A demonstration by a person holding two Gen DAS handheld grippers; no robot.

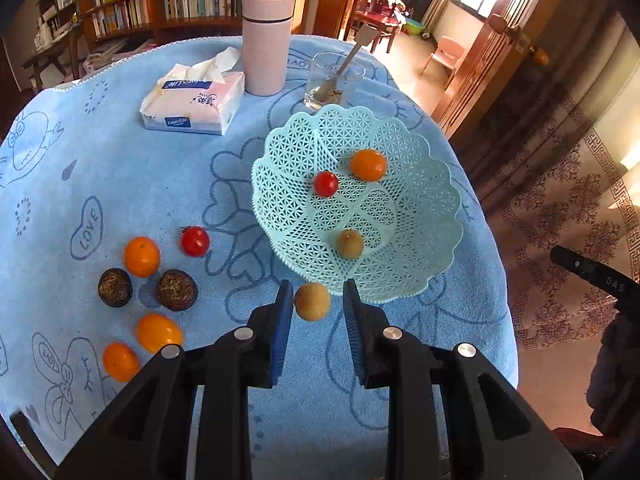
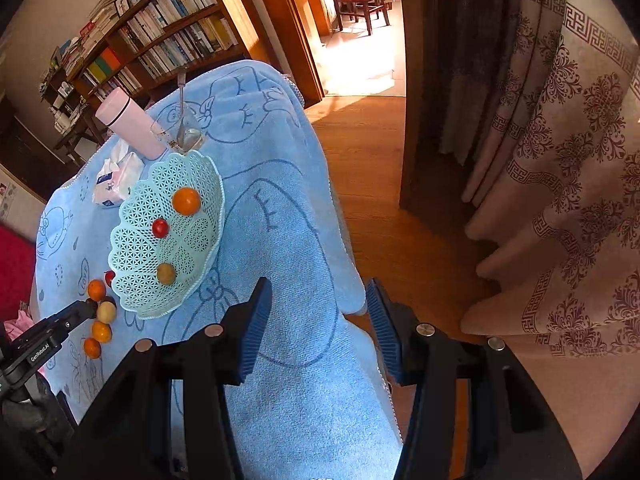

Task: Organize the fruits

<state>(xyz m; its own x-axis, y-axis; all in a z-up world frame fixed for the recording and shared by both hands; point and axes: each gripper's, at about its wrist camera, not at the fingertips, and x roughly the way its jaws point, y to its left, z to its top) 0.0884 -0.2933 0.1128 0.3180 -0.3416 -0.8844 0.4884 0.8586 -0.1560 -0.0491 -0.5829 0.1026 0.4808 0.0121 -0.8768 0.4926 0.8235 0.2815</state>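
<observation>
The left gripper [image 1: 313, 298] brackets a tan longan [image 1: 312, 301], fingers apart (contact unclear), just near the lattice basket's [image 1: 420, 200] near rim for dropping in. The right gripper [image 2: 318, 304], fingers apart, hangs empty off the bench's right edge.

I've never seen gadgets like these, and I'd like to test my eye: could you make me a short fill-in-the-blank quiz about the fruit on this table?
1. The mint basket holds ___ fruits.
2. The tan longan sits between the fingers of the ___ gripper.
3. The spoon stands in the ___.
4. The red cherry tomato on the cloth lies beside the ___ outside edge.

Missing words: three; left; glass; basket's
</observation>
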